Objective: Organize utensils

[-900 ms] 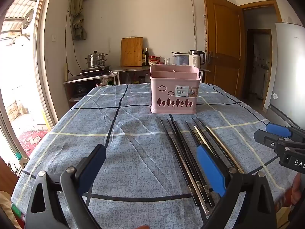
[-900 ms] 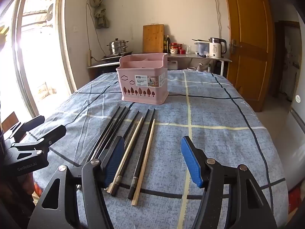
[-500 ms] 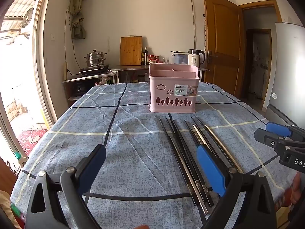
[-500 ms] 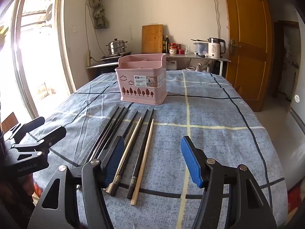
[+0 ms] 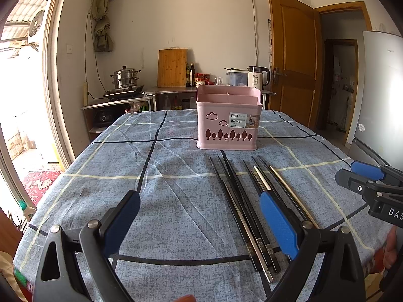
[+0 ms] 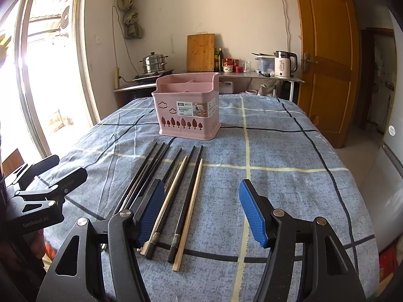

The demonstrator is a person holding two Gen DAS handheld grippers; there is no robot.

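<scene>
Two wrist views — shared basket (image 5: 228,123) (frontal)

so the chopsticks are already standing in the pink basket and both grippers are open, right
Not quite: the chopsticks lie flat on the tablecloth in front of the pink basket, as the right wrist view shows. Both grippers are open.

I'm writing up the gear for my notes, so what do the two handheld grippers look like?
Both the left gripper and the right gripper are black plastic clamps with triangular cut-outs, silver rivets and textured blue pads. White lettering marks each body, "GenRobot.AI" on the left one.
</scene>
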